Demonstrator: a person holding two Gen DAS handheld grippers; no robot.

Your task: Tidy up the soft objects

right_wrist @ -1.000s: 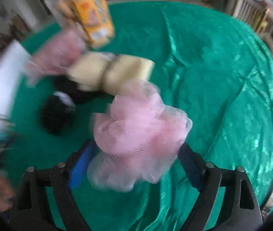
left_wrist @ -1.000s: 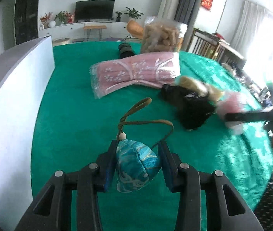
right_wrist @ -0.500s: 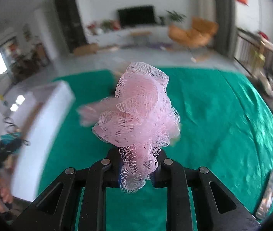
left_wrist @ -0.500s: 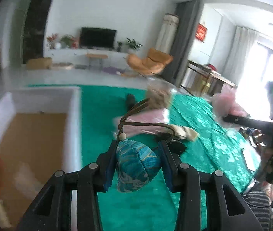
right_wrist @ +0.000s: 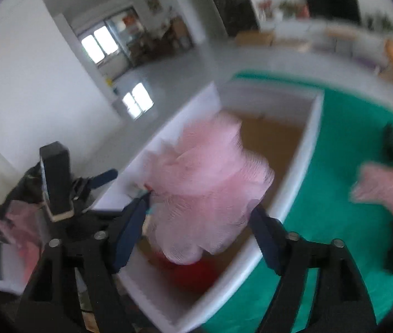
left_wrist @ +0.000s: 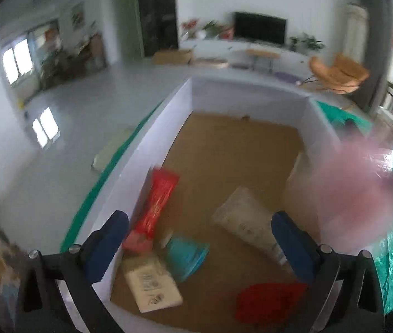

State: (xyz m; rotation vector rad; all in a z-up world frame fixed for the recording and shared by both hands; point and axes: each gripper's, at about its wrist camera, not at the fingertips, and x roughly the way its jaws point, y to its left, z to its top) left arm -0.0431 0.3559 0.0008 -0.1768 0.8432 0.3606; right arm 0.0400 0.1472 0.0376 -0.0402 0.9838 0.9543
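Left gripper (left_wrist: 199,241): opening, empty, pouch (left_wrist: 186,254) in box (left_wrist: 152,138) | right gripper (right_wrist: 196,227): opening around puff (right_wrist: 207,191) | keep both over the box till the puff falls in

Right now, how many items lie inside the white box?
5: red packet by the left wall, teal pouch beside it, beige packet nearest the camera, pale tube mid-right, red cloth near right. More may be hidden at the near edge.

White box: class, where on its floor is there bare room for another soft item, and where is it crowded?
The box floor is bare across its far half, up to the back wall. The near half is crowded: red packet, blue pouch, tube, white pack, red cloth.
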